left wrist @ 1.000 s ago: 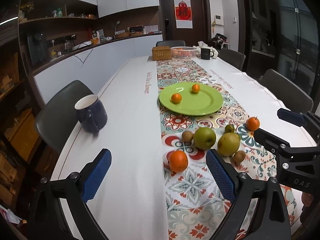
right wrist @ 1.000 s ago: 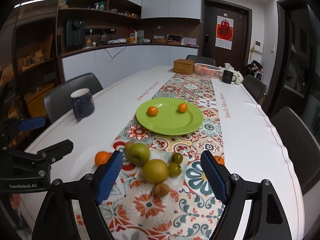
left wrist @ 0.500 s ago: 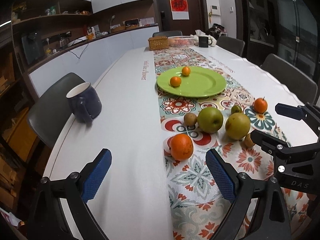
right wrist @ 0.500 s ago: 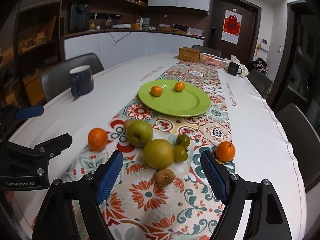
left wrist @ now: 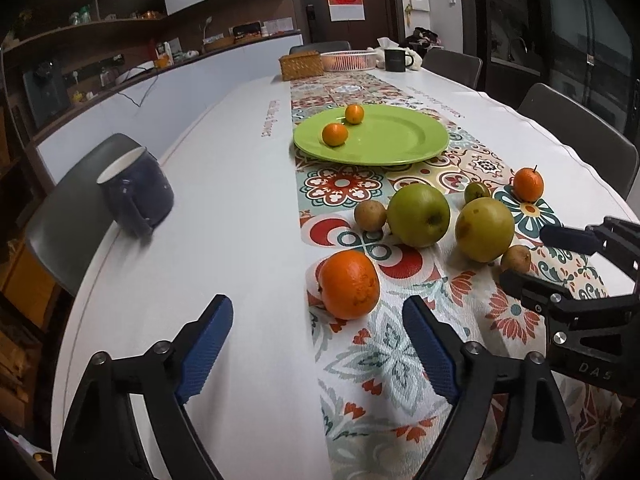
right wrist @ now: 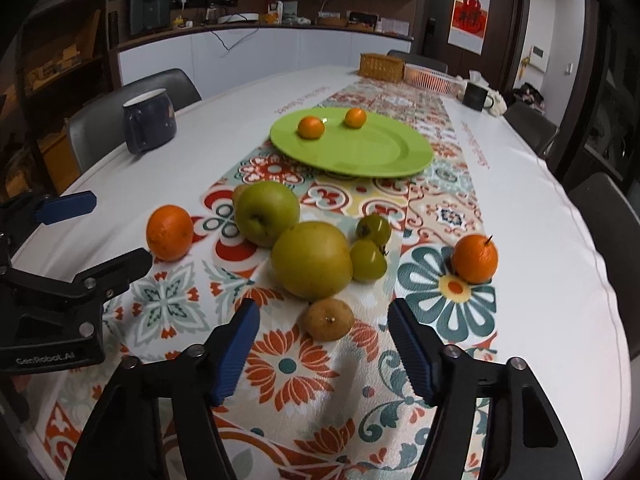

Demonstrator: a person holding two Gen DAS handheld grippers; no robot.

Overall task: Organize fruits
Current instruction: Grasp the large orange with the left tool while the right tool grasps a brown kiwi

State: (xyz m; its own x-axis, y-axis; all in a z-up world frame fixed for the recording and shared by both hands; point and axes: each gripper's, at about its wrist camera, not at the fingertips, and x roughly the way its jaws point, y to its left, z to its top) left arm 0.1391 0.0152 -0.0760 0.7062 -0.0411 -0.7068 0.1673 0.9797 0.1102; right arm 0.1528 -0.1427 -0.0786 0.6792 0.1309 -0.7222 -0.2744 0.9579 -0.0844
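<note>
A green plate (left wrist: pixel 400 140) (right wrist: pixel 384 152) holds two small oranges (left wrist: pixel 335 134) (right wrist: pixel 311 127). Loose fruit lies on the patterned runner nearer me: an orange (left wrist: pixel 349 284) (right wrist: pixel 169 233), a green apple (left wrist: pixel 418 215) (right wrist: pixel 267 213), a yellow-green pear (left wrist: pixel 484 229) (right wrist: pixel 312 266), a brown kiwi (right wrist: pixel 328 319), two small green fruits (right wrist: pixel 368 260) and a stemmed orange (left wrist: pixel 528 185) (right wrist: pixel 475 259). My left gripper (left wrist: pixel 318 330) is open, low, just short of the orange. My right gripper (right wrist: pixel 322 332) is open, just short of the kiwi.
A dark blue mug (left wrist: pixel 136 190) (right wrist: pixel 149 125) stands at the table's left edge. A wicker box (left wrist: pixel 301 65), a white basket (left wrist: pixel 349 60) and a black mug (left wrist: pixel 395 60) stand at the far end. Chairs ring the table.
Both grippers have dropped lower and moved forward toward the loose fruit. The orange and the kiwi now lie close to the open fingers. Nothing has been gripped.
</note>
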